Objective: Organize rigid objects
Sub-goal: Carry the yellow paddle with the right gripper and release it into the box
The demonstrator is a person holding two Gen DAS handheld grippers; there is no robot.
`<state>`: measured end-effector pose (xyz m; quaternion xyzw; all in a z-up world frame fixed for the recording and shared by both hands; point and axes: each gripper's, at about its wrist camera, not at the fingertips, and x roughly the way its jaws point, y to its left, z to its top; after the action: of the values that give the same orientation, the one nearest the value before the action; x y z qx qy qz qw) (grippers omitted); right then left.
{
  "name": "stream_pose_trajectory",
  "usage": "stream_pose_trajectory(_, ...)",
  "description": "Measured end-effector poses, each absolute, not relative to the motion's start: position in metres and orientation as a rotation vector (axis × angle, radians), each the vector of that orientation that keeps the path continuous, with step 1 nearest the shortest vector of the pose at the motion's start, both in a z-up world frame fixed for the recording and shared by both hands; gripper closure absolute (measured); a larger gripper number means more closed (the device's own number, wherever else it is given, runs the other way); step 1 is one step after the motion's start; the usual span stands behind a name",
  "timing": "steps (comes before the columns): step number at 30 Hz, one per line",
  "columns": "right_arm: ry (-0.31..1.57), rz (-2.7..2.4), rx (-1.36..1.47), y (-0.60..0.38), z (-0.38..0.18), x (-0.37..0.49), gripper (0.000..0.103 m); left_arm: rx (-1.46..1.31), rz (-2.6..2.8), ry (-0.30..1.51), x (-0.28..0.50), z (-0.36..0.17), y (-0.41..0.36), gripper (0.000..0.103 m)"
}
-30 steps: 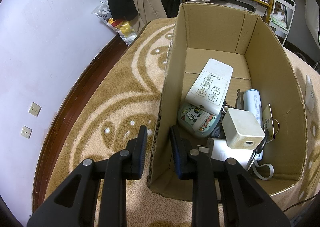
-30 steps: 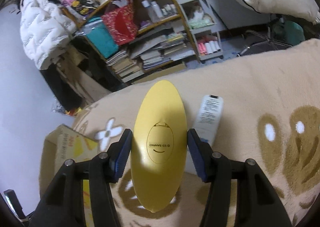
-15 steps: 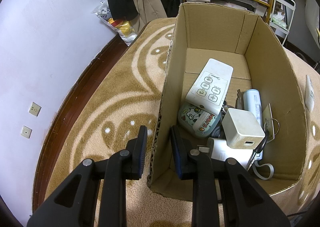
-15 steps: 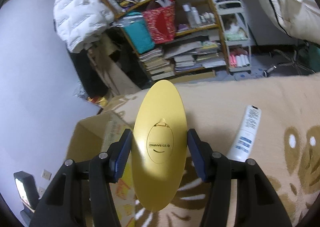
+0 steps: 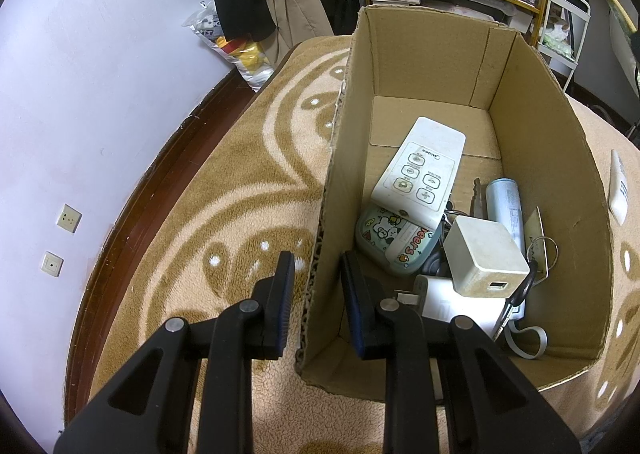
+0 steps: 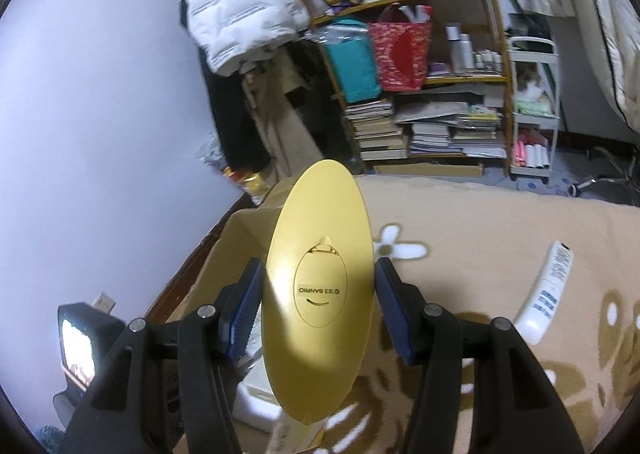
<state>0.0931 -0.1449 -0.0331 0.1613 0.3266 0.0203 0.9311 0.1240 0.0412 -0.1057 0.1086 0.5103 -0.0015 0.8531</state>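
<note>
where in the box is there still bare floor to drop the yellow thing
The far end of the cardboard box is bare, between the back wall and the white remote. The near half is crowded: cartoon case, white charger cube, tube, keys.

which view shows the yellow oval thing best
The right wrist view: the yellow oval object fills the centre, clamped between the right gripper fingers, its printed label readable. The left wrist view doesn't show it, only the cardboard box.
</note>
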Motion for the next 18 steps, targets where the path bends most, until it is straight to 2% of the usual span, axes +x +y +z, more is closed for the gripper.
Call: stream_pose_trajectory(18, 0.756, 0.159, 0.281, -0.100, -0.057, 0.102, 0.043, 0.228, -0.004, 1.074, 0.124, -0.106, 0.042, 0.079)
